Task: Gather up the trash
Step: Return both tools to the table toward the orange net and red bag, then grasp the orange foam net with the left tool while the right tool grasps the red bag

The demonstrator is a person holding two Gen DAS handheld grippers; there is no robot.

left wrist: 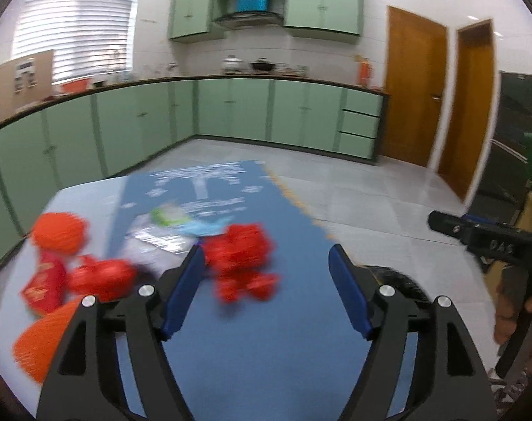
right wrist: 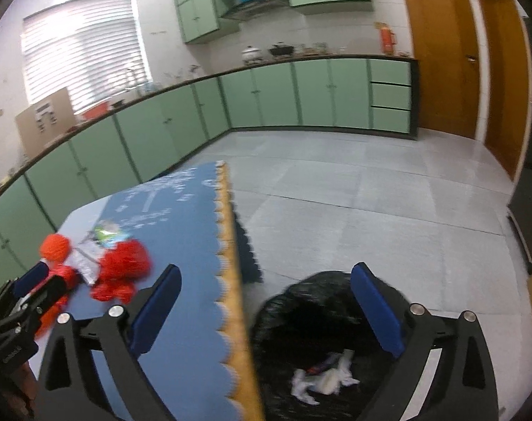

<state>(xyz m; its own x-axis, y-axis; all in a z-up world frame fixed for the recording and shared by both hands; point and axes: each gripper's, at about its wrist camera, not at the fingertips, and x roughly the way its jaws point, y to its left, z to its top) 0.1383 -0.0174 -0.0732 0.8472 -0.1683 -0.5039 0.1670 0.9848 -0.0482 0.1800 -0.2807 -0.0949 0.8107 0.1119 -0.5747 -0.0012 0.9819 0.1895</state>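
My left gripper (left wrist: 266,273) stands spread over the blue mat (left wrist: 266,351), nothing between its pads. A crumpled red wrapper (left wrist: 243,266) lies just beyond them, blurred; its print is unreadable. My right gripper (right wrist: 266,301) is spread wide and empty above the black-lined bin (right wrist: 301,315), white scraps (right wrist: 322,375) inside.

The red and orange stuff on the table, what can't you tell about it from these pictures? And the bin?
- Red crumpled piece, left wrist view: motion blur, so its material is unclear.
- Red packet, left wrist view: printing too blurred to read.
- Orange piece, left wrist view: partly behind the left gripper.
- Black-lined bin, right wrist view: the right gripper and bottom edge hide much; only white scraps show.
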